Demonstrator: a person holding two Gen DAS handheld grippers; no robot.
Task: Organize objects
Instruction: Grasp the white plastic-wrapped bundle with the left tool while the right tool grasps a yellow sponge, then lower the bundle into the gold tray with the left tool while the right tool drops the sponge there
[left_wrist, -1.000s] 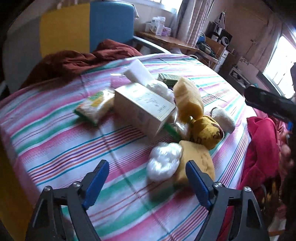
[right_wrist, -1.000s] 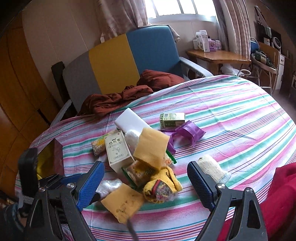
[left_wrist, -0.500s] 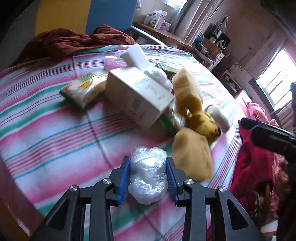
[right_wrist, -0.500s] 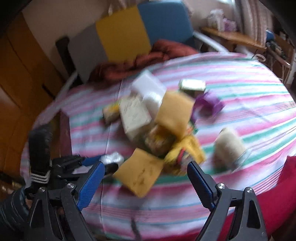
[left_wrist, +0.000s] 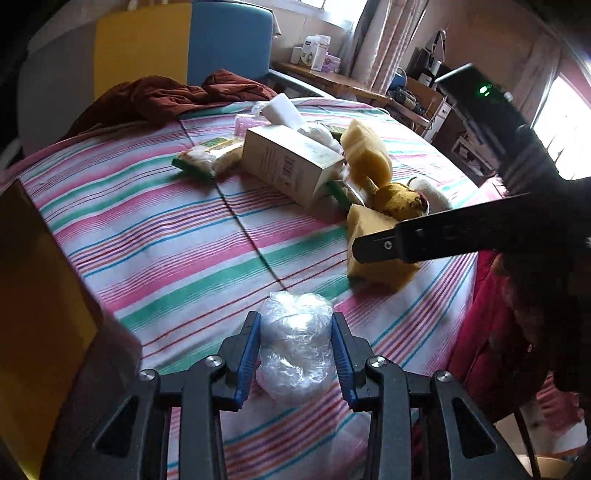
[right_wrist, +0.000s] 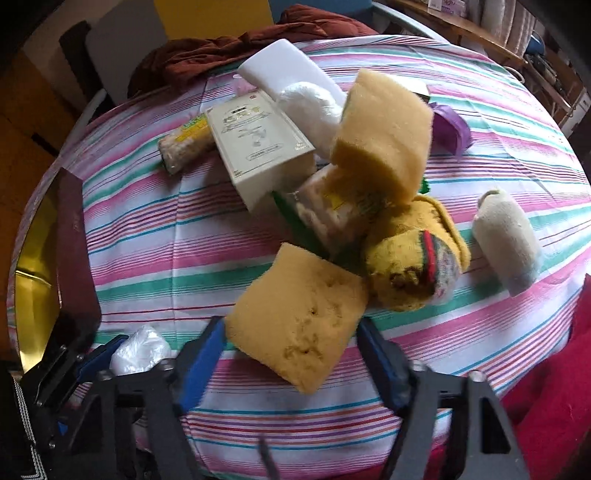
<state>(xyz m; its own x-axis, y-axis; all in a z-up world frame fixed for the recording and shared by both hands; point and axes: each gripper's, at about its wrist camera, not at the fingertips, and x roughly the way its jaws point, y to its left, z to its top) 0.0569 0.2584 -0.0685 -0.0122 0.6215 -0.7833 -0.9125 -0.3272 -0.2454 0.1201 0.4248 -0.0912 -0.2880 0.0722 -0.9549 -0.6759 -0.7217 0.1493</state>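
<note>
My left gripper (left_wrist: 295, 332) is shut on a white bundle wrapped in clear plastic (left_wrist: 295, 358), held just above the striped tablecloth (left_wrist: 166, 240) near its front edge. The right wrist view shows that same bundle (right_wrist: 140, 347) low at the left. My right gripper (right_wrist: 290, 328) points steeply down over a yellow sponge (right_wrist: 299, 321) lying in front of the pile. Its jaws are closing, and both blue pads (right_wrist: 201, 360) touch the sponge's sides. A second yellow sponge (right_wrist: 384, 136) leans upright on the pile.
The pile holds a cream box (right_wrist: 255, 140), a packet (right_wrist: 184, 144), a white block (right_wrist: 280, 70), a rolled yellow cloth (right_wrist: 410, 266) and a purple wrapper (right_wrist: 450, 125). A white roll (right_wrist: 506, 240) lies apart on the right. A dark box with gold lining (right_wrist: 74, 240) stands at the left edge.
My left gripper closed on the plastic-wrapped bundle and drew it back from the pile. My right gripper tipped downward onto the near sponge and its jaws narrowed around it.
</note>
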